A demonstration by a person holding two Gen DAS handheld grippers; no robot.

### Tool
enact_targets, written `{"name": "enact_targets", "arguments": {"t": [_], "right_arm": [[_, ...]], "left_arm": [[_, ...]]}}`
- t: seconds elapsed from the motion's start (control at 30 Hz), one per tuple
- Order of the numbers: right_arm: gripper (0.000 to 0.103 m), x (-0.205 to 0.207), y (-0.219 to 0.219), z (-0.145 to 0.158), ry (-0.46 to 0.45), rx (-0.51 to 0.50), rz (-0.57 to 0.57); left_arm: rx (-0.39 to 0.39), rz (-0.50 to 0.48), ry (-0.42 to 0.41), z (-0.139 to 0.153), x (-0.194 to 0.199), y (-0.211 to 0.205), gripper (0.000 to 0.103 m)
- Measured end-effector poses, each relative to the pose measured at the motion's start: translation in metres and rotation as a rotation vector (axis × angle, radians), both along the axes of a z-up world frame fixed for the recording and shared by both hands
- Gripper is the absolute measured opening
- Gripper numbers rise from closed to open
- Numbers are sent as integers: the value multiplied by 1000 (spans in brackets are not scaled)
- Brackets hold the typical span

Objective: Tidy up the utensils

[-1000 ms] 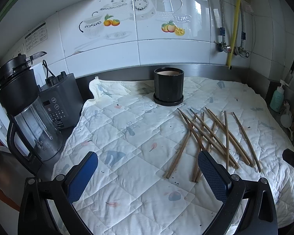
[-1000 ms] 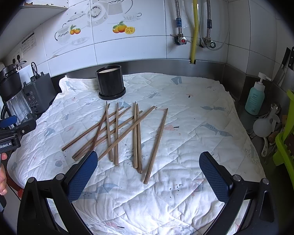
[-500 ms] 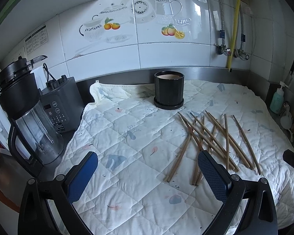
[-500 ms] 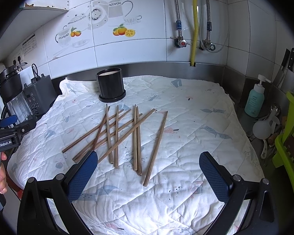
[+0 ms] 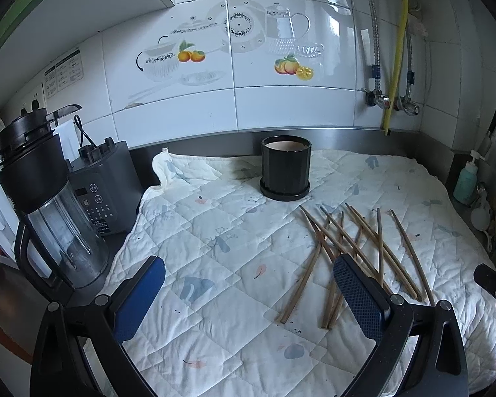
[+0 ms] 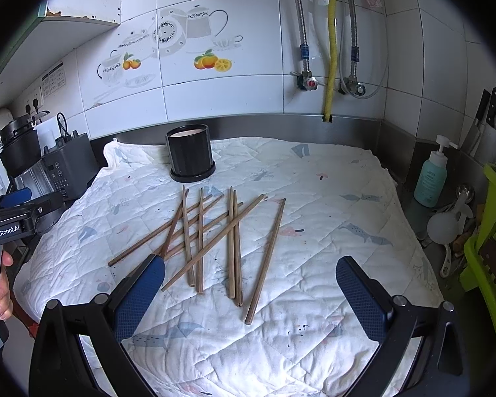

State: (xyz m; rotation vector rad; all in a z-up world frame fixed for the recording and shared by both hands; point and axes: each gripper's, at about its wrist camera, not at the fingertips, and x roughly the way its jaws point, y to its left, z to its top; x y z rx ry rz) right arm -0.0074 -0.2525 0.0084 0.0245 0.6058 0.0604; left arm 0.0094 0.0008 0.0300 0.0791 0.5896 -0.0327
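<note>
I hold my left tool point(image 5: 248, 292) and right tool point(image 6: 249, 291) wide apart, both empty, above the white quilted cloth point(image 6: 330, 198) on the counter. The thin brown wooden chopsticks point(image 6: 215, 235) lie crossed, mostly pointing toward the black ribbed cylindrical holder point(image 6: 190, 152). Compared with before, the chopsticks lie as they did.

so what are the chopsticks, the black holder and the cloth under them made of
Chopsticks: likely wood or bamboo, matte brown, unlacquered look. Black holder: ribbed matte black with a pale lining, ceramic or plastic, can't tell which. Cloth: soft quilted fabric, stitched in diamonds and wrinkled, probably cotton.
</note>
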Motion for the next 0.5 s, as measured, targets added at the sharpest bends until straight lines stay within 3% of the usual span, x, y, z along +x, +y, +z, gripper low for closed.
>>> {"name": "enact_targets", "arguments": {"t": [0.5], "right_arm": [[103, 1, 1, -6, -2, 23, 14]], "left_arm": [[1, -12, -5, -9, -2, -5, 103]]}}
